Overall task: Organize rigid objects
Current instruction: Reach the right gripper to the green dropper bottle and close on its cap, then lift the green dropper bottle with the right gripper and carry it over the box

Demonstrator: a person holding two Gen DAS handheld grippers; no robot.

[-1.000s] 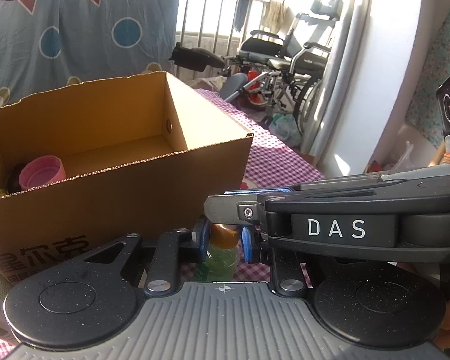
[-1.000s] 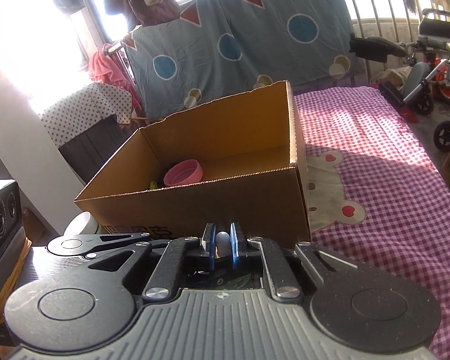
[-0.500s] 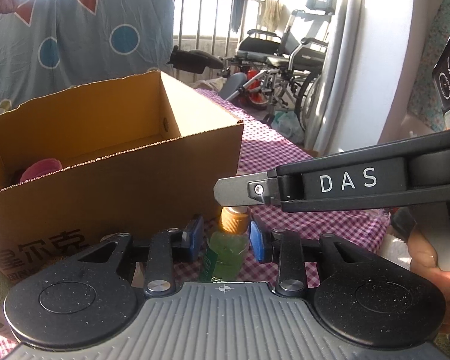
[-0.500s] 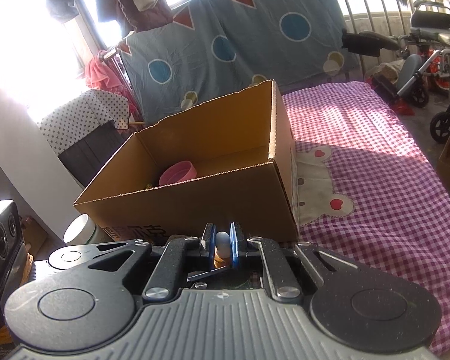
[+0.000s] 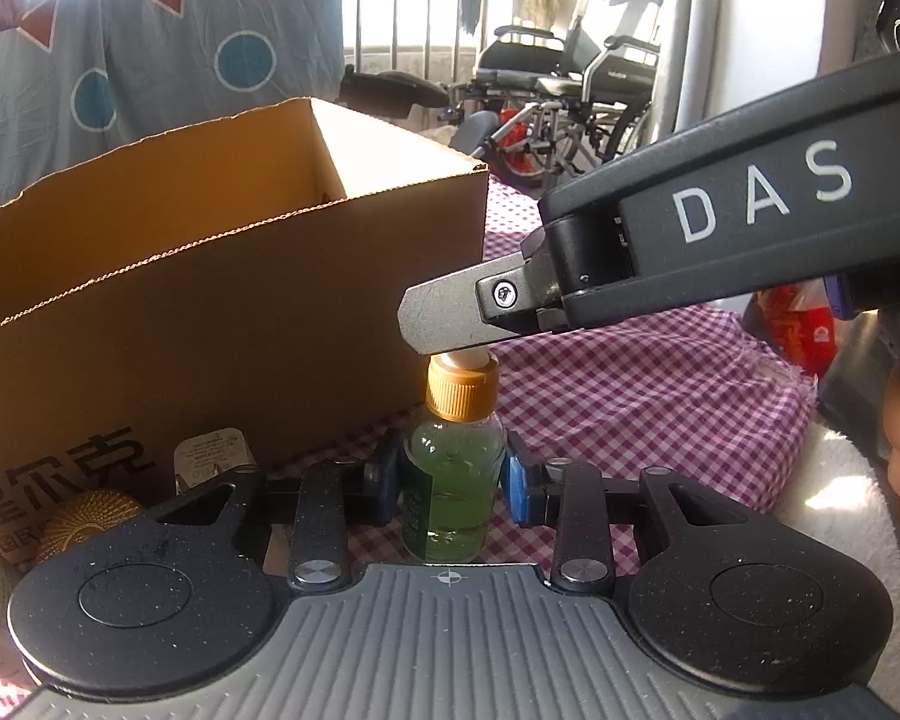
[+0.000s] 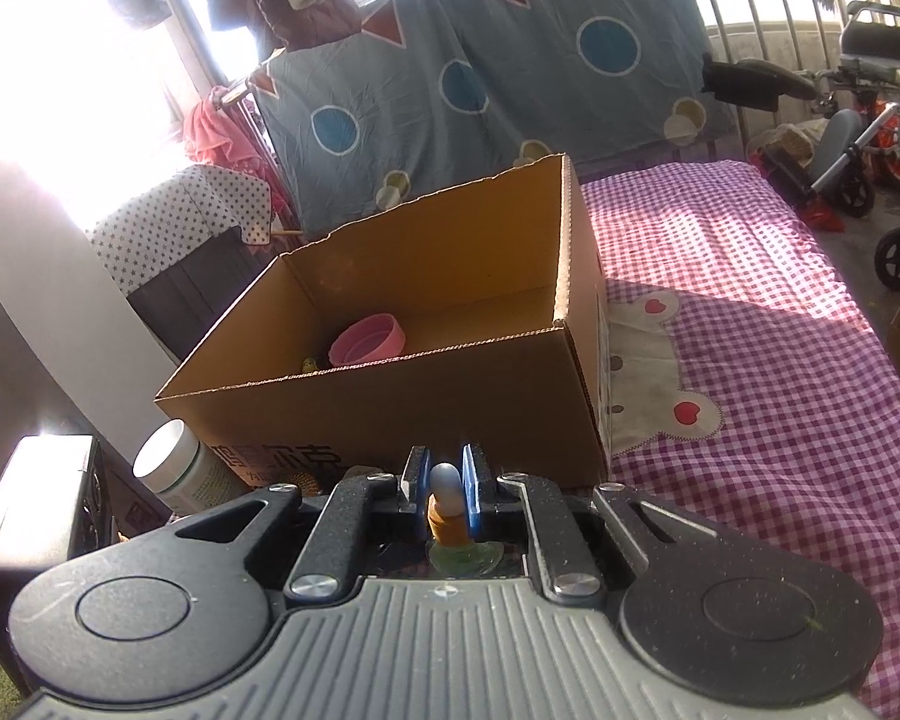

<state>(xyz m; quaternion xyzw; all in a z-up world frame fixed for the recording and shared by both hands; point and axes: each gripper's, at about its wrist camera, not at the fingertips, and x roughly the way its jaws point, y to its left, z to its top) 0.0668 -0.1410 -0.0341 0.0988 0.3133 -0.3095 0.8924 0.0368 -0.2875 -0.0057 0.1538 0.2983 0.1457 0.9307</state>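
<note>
A small green dropper bottle (image 5: 453,462) with a gold collar and a white rubber bulb hangs upright above the checked cloth. My right gripper (image 6: 442,489) is shut on the bulb (image 6: 445,483); it shows from the side in the left wrist view (image 5: 450,330). My left gripper (image 5: 450,489) is open, its blue pads (image 5: 517,489) standing apart on either side of the bottle's body. An open cardboard box (image 6: 390,414) stands just behind, with a pink lid (image 6: 367,339) inside.
A white jar (image 6: 171,468), a gold round object (image 5: 84,522) and a small packet (image 5: 207,456) lie at the box's front left. A purple checked cloth (image 6: 750,360) covers the surface to the right. A wheelchair (image 5: 570,96) stands beyond.
My left gripper has opened and let go of the bottle. My right gripper has lifted the bottle by its bulb and tilted upward.
</note>
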